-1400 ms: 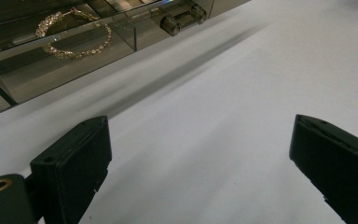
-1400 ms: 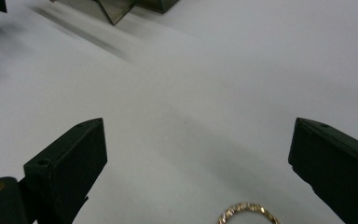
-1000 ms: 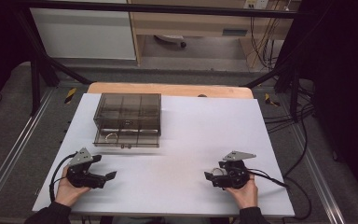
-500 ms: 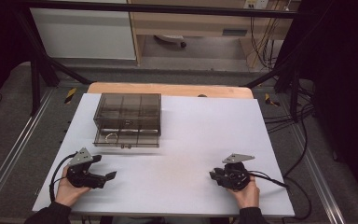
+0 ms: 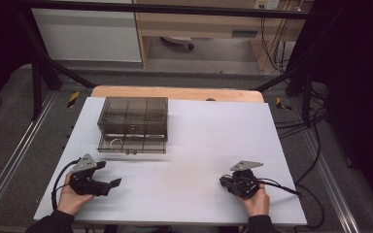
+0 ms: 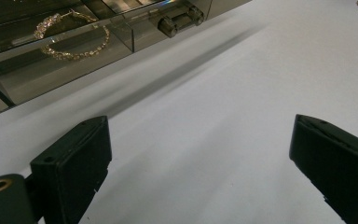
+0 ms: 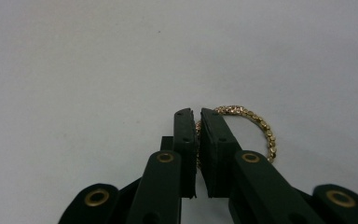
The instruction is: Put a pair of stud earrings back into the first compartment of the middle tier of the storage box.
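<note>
**Station state: right tongs clamped on gold ring, left tongs wide open**

The white surface carried all items. A smoked transparent drawer box stood toward the far left corner of the surface, set in from both edges, with its lower drawer front facing the near edge. In the left gripper view, a gold beaded hoop lay inside that lower drawer, left of the two small drawer knobs.

The left tongs rested near the near left corner of the surface, held by the person's left hand. Its jaws stood far apart with bare surface between them, gripping nothing, and pointed toward the drawer box.

The right tongs rested near the near edge, toward the right corner, held by the right hand, well apart from the left tongs. In the right gripper view its jaws were nearly together, with a narrow slit between the pads. A gold beaded ring was pinched at its left side between those pads; the rest of the ring projected to the right of the jaws, over the white surface. Whether the ring touched the surface could not be told.
</note>
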Available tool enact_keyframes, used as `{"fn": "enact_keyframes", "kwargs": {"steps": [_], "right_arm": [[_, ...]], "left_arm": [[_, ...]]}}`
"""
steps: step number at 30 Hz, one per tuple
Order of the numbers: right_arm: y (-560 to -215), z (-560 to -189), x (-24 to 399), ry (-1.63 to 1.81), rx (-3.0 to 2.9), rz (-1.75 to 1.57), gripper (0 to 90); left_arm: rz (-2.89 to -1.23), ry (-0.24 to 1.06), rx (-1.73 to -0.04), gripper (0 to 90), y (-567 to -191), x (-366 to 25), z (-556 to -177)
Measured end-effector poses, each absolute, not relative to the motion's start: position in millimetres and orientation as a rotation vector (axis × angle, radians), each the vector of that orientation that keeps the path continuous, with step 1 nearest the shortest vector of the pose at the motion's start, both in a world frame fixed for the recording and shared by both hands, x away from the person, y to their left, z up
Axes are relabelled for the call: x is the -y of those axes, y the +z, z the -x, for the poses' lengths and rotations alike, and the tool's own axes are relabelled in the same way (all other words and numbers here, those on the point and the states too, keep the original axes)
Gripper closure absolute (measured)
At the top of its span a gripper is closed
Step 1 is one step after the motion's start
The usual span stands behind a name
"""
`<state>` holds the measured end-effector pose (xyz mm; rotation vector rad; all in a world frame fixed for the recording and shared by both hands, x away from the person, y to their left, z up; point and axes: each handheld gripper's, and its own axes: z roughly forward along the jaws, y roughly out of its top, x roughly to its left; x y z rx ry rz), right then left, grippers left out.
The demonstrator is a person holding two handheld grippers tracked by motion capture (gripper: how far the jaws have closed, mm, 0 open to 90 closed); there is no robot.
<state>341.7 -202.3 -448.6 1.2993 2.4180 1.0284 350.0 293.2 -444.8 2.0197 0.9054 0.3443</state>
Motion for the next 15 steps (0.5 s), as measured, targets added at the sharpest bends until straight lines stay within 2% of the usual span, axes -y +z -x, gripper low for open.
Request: {"fn": "enact_keyframes", "kwargs": {"steps": [15], "right_arm": [[-440.6,-342.6,204.7,1.064,-2.41,-1.324,86.8]], "left_arm": [[-2.019,0.344,-0.906,5.2,-444.7,-293.4,-350.1]]}}
